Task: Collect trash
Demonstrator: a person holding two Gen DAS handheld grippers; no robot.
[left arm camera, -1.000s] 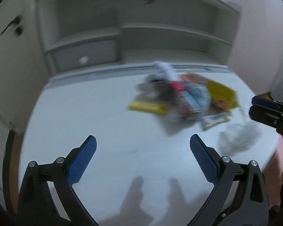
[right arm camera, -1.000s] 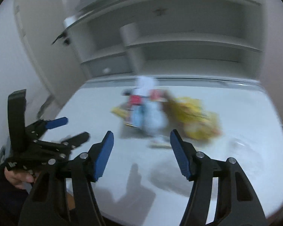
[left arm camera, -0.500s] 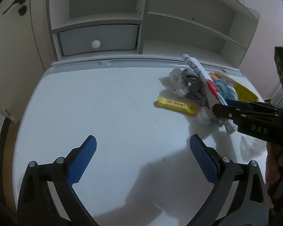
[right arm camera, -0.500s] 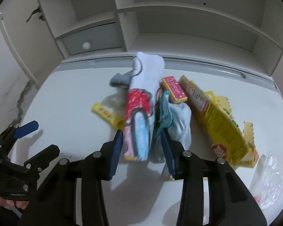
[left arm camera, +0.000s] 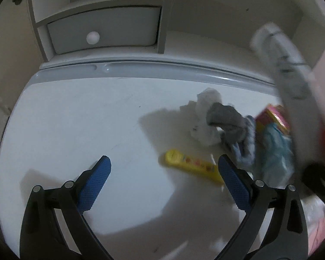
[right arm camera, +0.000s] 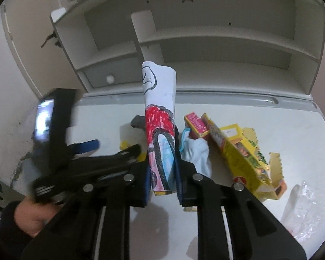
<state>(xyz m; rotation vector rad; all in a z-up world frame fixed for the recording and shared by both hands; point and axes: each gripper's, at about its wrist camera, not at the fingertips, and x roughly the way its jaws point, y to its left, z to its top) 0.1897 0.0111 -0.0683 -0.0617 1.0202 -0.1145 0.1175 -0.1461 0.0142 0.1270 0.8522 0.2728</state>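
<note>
A rolled paper with a red and blue crayon drawing stands upright between the pads of my right gripper. Its jaws are closing and the pads press on the roll. In the left wrist view the same roll is a blurred streak at the right. My left gripper hangs open over the white desk, with nothing between its fingers. A yellow wrapper lies just beside its right finger. Behind it are a crumpled white tissue, a grey sock and a light blue cloth.
A small pink box, a torn yellow carton and a clear plastic bag lie on the desk's right side. A white shelf unit with a knobbed drawer lines the back edge. A person's hand holds the left gripper.
The right jaws have narrowed onto the paper roll, which now stands off the pile. The left gripper has moved in closer and lower toward the yellow wrapper, still open.
</note>
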